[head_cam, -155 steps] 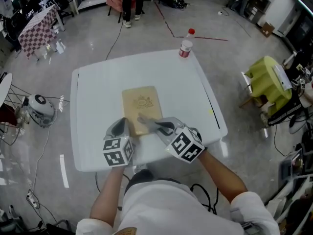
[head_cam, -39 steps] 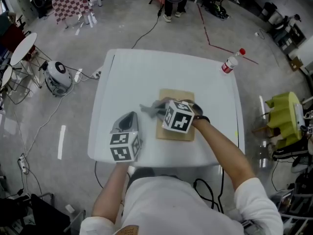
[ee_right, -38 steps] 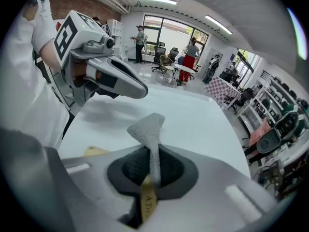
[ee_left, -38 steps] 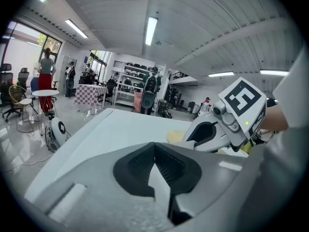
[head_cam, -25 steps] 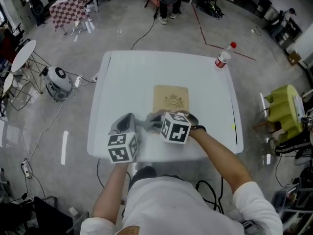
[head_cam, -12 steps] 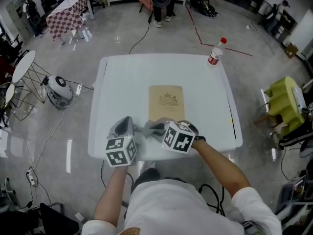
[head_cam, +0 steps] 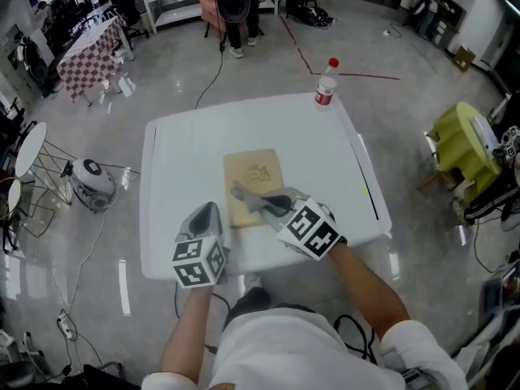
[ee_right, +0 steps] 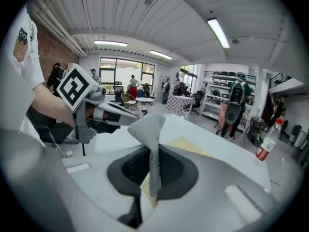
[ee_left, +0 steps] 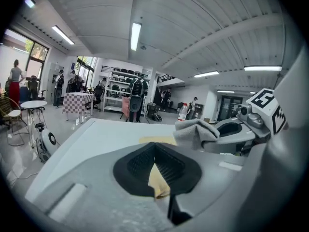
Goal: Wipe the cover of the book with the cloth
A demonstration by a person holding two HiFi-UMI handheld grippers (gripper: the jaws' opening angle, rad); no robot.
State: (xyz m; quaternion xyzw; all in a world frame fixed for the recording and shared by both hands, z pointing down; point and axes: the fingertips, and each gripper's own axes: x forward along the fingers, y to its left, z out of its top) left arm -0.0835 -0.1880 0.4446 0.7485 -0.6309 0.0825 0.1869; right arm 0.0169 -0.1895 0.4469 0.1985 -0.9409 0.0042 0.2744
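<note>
— Cloth [head_cam: 250, 195] has come up from the strip of table [head_cam: 175, 161] below the book [head_cam: 253, 167] since half a second back. It now lies over the book's lower half, at the middle of the head view.

— Who has it?

— That's the right gripper [head_cam: 275, 204], jaws clenched on one fold. In its own view the grey weave runs straight up between the pads and flops over the tips.

— And the left gripper [head_cam: 206, 212]?

— It sits lower left of centre, just beside the book's left edge, jaws pressed together on nothing. I can't tell whether it touches the cover.

— So the book lies flat on the white top with nothing pinning it?

— As far as I can see, yes, and that's my worry. A stroke could push the book along the smooth surface instead of rubbing it. It would most likely go toward the top of the frame, where a bottle [head_cam: 326, 84] stands at the table's far edge, well apart for now.

— Anything else?

— The hold is narrow. Drag against the cover could pull the fold out of the jaws. It could also bunch the cloth so the hard tips scrape the cover.
</note>
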